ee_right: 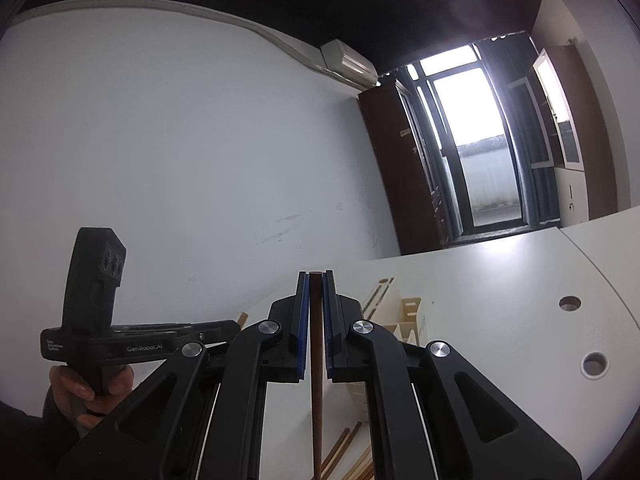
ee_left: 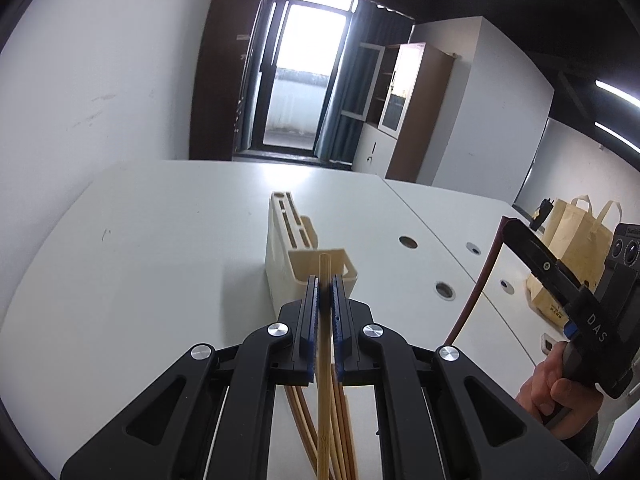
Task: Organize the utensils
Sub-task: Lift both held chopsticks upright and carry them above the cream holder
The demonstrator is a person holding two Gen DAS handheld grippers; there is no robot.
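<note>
My left gripper point(ee_left: 324, 280) is shut on a light bamboo chopstick point(ee_left: 324, 360) that runs up between the fingers, its tip just past them. Straight ahead stands a cream utensil holder point(ee_left: 280, 268) with slots on top and a small open cup point(ee_left: 320, 266) on its near end. My right gripper point(ee_right: 316, 276) is shut on a dark brown chopstick point(ee_right: 316, 380), which hangs down below it. In the left wrist view the right gripper point(ee_left: 516, 228) shows at the right edge with that dark chopstick point(ee_left: 478, 284) hanging from it. Several loose chopsticks point(ee_left: 344, 432) lie on the white table point(ee_left: 140, 260) underneath.
A person's hand point(ee_left: 560, 396) grips the right tool, another hand point(ee_right: 88, 392) the left tool point(ee_right: 140, 340). The holder point(ee_right: 404, 320) is partly hidden behind my right fingers. Round cable holes point(ee_left: 408, 242) dot the table. A beige tote bag point(ee_left: 576, 248) sits far right.
</note>
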